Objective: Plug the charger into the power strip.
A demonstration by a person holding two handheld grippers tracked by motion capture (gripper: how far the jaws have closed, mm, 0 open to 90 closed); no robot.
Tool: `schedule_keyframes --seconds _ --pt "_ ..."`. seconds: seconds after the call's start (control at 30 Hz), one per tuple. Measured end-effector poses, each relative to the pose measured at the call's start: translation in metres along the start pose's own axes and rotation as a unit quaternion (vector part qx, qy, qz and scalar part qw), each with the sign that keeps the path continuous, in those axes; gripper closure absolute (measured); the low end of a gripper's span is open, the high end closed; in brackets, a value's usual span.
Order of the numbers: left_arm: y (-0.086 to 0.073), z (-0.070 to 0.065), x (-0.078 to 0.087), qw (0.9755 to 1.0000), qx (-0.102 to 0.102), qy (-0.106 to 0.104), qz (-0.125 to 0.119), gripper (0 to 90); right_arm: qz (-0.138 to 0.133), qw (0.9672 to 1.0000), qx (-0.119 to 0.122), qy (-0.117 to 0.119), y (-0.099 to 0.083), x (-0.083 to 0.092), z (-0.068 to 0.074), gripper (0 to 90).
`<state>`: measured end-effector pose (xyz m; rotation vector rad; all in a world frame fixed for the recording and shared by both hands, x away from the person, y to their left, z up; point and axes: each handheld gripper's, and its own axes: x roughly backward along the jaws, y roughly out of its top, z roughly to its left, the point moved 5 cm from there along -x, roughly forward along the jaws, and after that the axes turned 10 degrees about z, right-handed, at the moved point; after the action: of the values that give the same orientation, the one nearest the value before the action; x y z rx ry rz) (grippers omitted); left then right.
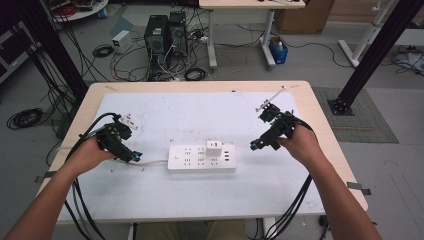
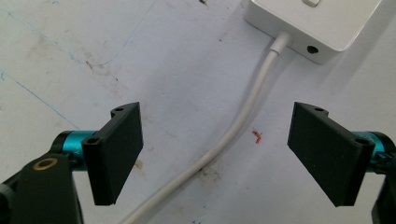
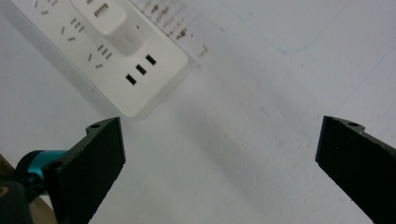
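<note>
A white power strip lies in the middle of the white mat, with a white charger block plugged into its top. Its white cable runs off to the left. My left gripper is low at the strip's left end. In the left gripper view the cable passes between the jaws of the left gripper without touching either pad, and the strip's end lies just ahead. My right gripper hangs open to the right of the strip. The right gripper has nothing between its jaws, with the strip's USB end and the charger block ahead to the left.
A small white plug-like part lies at the back left of the mat. A thin white strip rests near the back right. The wooden table edge borders the mat. Computer towers and cables stand on the floor beyond.
</note>
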<state>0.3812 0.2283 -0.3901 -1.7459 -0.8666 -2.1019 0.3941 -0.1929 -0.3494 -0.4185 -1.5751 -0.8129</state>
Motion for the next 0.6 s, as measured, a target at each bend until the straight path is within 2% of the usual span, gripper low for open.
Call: schedule_keyframes --seconds 0.03,0.23,0.6 --pt "0.000 0.000 0.000 1.0000 0.005 0.001 -0.001 18.3 -0.001 1.0000 -0.002 -0.001 -0.005 0.000 0.000 0.8" --pt "0.000 0.000 0.001 1.0000 0.002 0.003 0.002 18.3 -0.023 0.9993 -0.028 -0.005 -0.022 0.005 -0.005 0.8" --pt "-0.002 0.003 0.001 0.9999 0.008 0.006 -0.007 18.3 -0.020 0.9994 -0.026 -0.009 -0.025 -0.002 -0.004 0.8"
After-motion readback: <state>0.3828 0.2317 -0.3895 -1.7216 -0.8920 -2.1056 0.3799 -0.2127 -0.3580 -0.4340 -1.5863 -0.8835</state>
